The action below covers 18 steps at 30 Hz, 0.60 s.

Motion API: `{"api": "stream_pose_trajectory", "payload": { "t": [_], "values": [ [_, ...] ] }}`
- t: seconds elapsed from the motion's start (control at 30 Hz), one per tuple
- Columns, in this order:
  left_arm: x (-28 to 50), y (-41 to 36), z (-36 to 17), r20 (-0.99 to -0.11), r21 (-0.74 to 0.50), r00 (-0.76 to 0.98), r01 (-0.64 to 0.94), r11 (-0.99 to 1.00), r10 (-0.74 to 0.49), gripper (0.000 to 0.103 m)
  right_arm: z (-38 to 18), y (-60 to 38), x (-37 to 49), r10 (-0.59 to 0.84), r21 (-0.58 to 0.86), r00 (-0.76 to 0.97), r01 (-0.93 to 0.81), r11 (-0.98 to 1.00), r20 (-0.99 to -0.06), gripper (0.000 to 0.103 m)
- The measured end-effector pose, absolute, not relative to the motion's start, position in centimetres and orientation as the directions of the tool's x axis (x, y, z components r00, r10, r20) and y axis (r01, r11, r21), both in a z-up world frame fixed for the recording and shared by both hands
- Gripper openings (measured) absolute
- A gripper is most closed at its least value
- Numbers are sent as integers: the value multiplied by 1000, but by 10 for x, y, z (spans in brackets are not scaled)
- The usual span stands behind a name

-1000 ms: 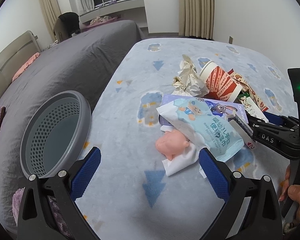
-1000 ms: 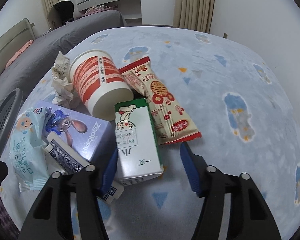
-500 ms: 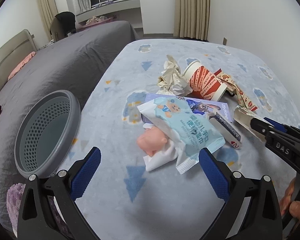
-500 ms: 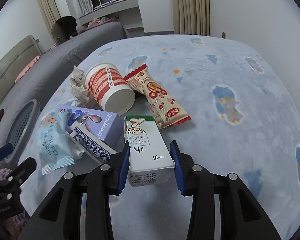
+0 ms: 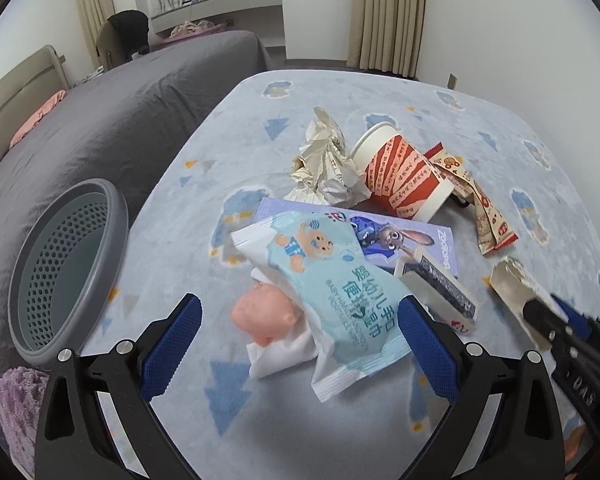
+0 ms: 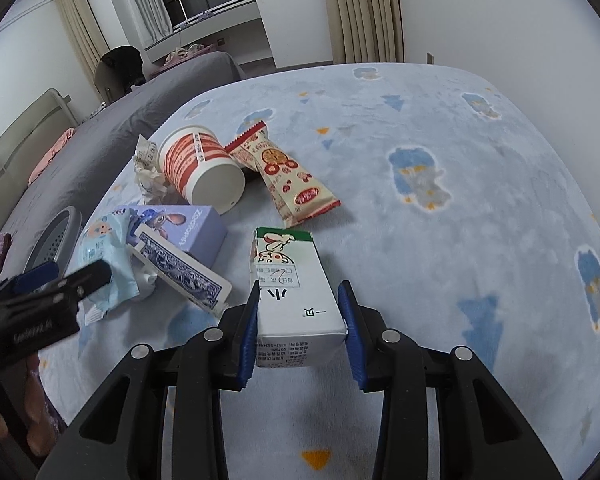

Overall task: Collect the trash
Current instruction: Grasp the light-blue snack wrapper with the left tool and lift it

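Left wrist view: left gripper (image 5: pixel 300 330) with blue pads spread wide, nothing between them, hanging above the blue patterned blanket (image 5: pixel 340 120).
Under the left gripper: light-blue wipes packet (image 5: pixel 336 296) lying slantwise over a white tissue (image 5: pixel 284 356); a pink doll head (image 5: pixel 260 318) rests on the tissue, touching the packet's left edge.
Behind the packet: purple Zootopia box (image 5: pixel 400 236), partly covered by the packet; a blue-backed card box (image 5: pixel 440 292) leans across its right end.
Further back: crumpled paper (image 5: pixel 324 164) touching a red-and-white paper cup (image 5: pixel 400 176) lying on its side; a red-trimmed snack wrapper (image 5: pixel 480 208) just right of the cup.
Basket: grey perforated basket (image 5: pixel 68 264) at the left, on the edge where the blanket meets the grey bed cover (image 5: pixel 120 108); tilted, mouth toward the camera.
Right edge: right gripper (image 5: pixel 556 320) enters low, blurred, with the carton's pale torn end (image 5: pixel 512 284) showing ahead of it.

Right wrist view: right gripper (image 6: pixel 300 320) clamped on a white milk carton (image 6: pixel 292 280) with a green top band; both blue pads press its long sides, carton pointing away from the camera.
Carton position: above the blanket (image 6: pixel 460 160), near the card box (image 6: pixel 180 272) and apart from the snack wrapper (image 6: pixel 292 176).
Remaining litter: cup (image 6: pixel 200 168), crumpled paper (image 6: pixel 148 168), Zootopia box (image 6: pixel 188 228), wipes packet (image 6: pixel 104 256) clustered at left.
Left side: left gripper (image 6: pixel 44 284) intrudes, blurred; basket rim (image 6: pixel 56 236) behind it.
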<state>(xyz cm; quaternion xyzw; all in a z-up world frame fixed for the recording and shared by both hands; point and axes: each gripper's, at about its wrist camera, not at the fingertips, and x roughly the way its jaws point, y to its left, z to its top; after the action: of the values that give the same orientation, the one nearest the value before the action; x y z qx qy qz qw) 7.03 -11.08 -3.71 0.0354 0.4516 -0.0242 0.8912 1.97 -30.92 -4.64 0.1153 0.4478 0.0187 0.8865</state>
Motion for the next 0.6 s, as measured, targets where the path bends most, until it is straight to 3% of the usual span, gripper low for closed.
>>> {"api": "stream_pose_trajectory", "payload": {
  "t": [0.47,0.53,0.6],
  "values": [
    [83,-118,-46,-806,41,592,60,997,-2,96,-55,-310,23,157,232,585,54,971,-796,36],
    [82,-116,-46,-800,43,601,58,997,-1,94,-56,-310,23,158,230,583,51,972,-797,36],
    [81,-112,-46,-799,39,601,69,997,-10,77,-56,-310,24,155,225,581,49,973,-799,36]
  ]
}}
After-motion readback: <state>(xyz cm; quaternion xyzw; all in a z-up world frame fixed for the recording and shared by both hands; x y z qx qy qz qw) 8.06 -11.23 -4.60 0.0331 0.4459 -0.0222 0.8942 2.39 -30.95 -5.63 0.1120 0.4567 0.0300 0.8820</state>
